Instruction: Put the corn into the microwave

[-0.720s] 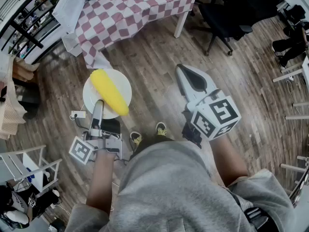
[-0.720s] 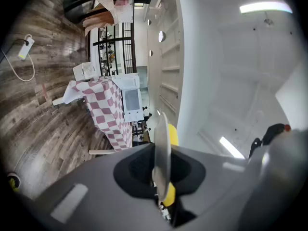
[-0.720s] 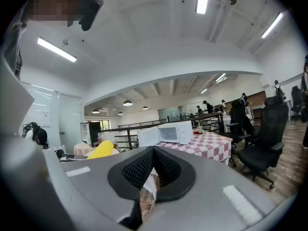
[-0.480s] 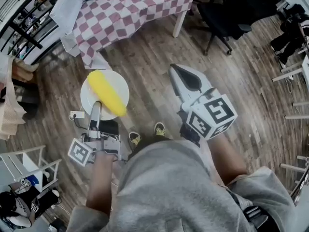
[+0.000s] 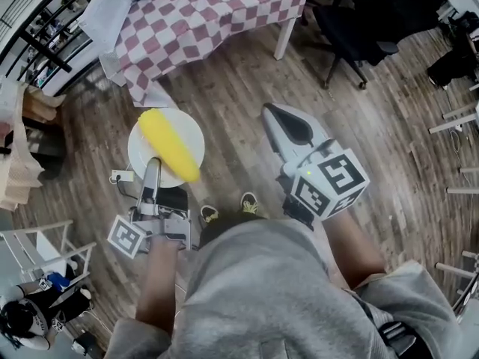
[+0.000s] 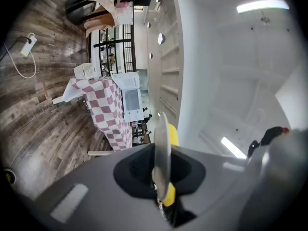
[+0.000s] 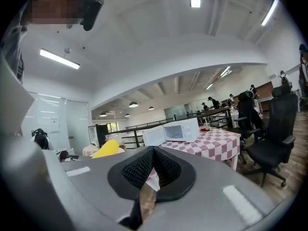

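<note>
The corn [image 5: 171, 146] has hardly shifted over the last moment. It lies in the same slant across its white plate [image 5: 142, 154], and only the floor and furniture have slid a little beneath it, as they would with someone carrying it on foot. The left gripper [image 5: 153, 164] has its jaws pinched nearly together on the plate's near rim and holds the dish out roughly level in front of the body. That seems sensible to me, since the loose cob rides along without being squeezed and the plate keeps it from rolling off. In the left gripper view the plate shows edge-on between the jaws, with the yellow cob behind it. The right gripper [image 5: 273, 112] is carried alongside with its jaws together and nothing in them, which I take to mean it is free to deal with the oven. The microwave [image 7: 180, 130] sits well ahead on a table [image 5: 217, 13] with a red-and-white chequered cloth, and its door looks swung open to one side, so the corn is still some way short of it. Below are the person's shoes [image 5: 249, 199] on a floor [image 5: 232, 96] of worn grey-brown planks. A black office chair [image 5: 352, 28] stands just past the table's corner. The room is a big open hall with strip lights on a white ceiling, and more desks and people stand far at the back.
</note>
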